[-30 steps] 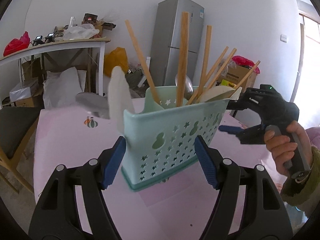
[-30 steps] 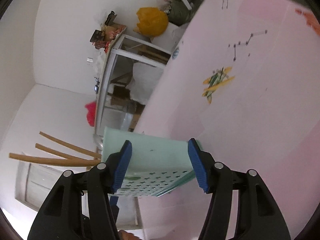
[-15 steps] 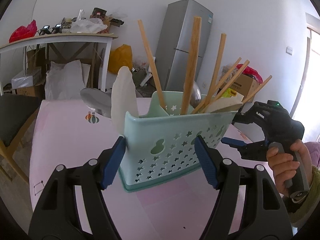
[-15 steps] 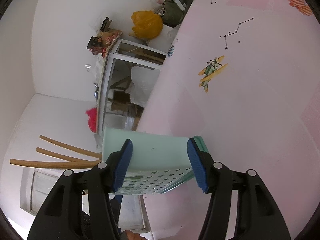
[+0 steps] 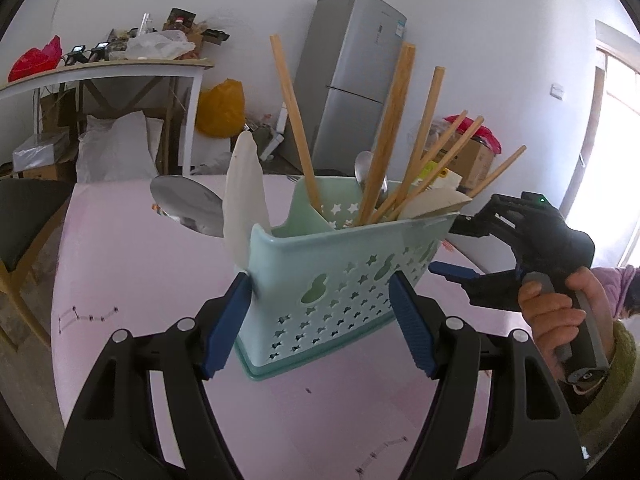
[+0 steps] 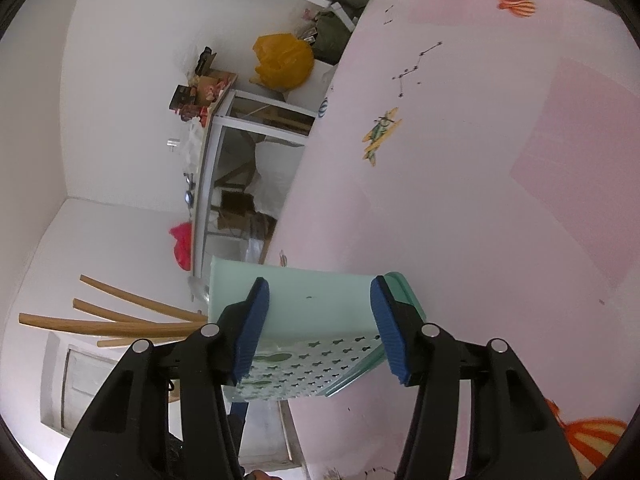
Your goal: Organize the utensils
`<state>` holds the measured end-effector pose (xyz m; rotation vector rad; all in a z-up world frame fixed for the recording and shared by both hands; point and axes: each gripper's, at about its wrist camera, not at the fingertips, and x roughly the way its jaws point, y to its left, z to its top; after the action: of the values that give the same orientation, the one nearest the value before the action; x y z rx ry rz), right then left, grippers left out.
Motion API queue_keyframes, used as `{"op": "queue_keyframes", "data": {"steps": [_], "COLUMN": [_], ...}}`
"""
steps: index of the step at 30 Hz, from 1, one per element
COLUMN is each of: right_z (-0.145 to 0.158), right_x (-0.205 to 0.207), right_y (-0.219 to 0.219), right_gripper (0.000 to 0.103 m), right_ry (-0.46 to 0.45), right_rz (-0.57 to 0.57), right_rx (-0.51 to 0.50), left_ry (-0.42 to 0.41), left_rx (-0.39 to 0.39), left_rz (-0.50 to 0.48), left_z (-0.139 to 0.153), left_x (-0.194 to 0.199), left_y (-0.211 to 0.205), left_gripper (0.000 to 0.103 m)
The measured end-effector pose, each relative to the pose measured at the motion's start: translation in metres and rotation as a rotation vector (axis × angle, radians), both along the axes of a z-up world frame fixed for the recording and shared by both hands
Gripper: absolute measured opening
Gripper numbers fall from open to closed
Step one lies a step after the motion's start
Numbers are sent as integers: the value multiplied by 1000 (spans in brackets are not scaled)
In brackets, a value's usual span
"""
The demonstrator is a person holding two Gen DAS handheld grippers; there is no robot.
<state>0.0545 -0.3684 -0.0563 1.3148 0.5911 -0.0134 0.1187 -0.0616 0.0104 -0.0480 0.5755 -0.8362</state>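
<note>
Chopsticks (image 5: 384, 144) crowd the caddy (image 5: 344, 264) mouth; pink tabletop (image 5: 120, 280) leftward lies open

Basket (image 5: 340, 276) wall hides the lower ends of the chopsticks (image 5: 384, 148) and the spoon (image 5: 366, 170) handle. Left pad (image 5: 228, 324) contact with the basket can't be confirmed. In the right wrist view the basket (image 6: 308, 312) interior is out of sight; the chopsticks (image 6: 116, 322) show only as protruding ends.

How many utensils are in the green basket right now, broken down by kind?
In the green basket:
wooden sticks: 6
metal spoons: 2
pale flat paddles: 2
Total: 10
</note>
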Motion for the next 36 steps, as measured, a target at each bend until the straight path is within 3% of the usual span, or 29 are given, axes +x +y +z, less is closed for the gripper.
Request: {"op": "queue_keyframes", "data": {"steps": [7, 13, 18, 22, 25, 32, 36], "right_z": [-8, 1, 24, 54, 66, 86, 94], "right_x": [-9, -27, -53, -63, -68, -74, -75], "right_y": [-1, -6, 10, 49, 73, 107, 117], "right_gripper": [53, 57, 62, 76, 83, 95, 96], "right_ry": [-17, 16, 112, 144, 158, 158, 148], "right_rz": [0, -18, 9, 90, 125, 134, 116], "right_rx": [30, -81, -358, -684, -844, -1086, -1158], "left_ry": [-22, 14, 64, 52, 54, 11, 1], "left_rx": [39, 98, 119, 139, 149, 177, 211], "left_rz": [8, 102, 204, 299, 360, 447, 482], "left_z": [-1, -4, 1, 10, 17, 30, 33], "left_x": [-8, -17, -34, -47, -52, -62, -67], "left_y": [-3, 4, 18, 24, 25, 18, 10], "left_gripper": [67, 68, 78, 85, 90, 92, 92]}}
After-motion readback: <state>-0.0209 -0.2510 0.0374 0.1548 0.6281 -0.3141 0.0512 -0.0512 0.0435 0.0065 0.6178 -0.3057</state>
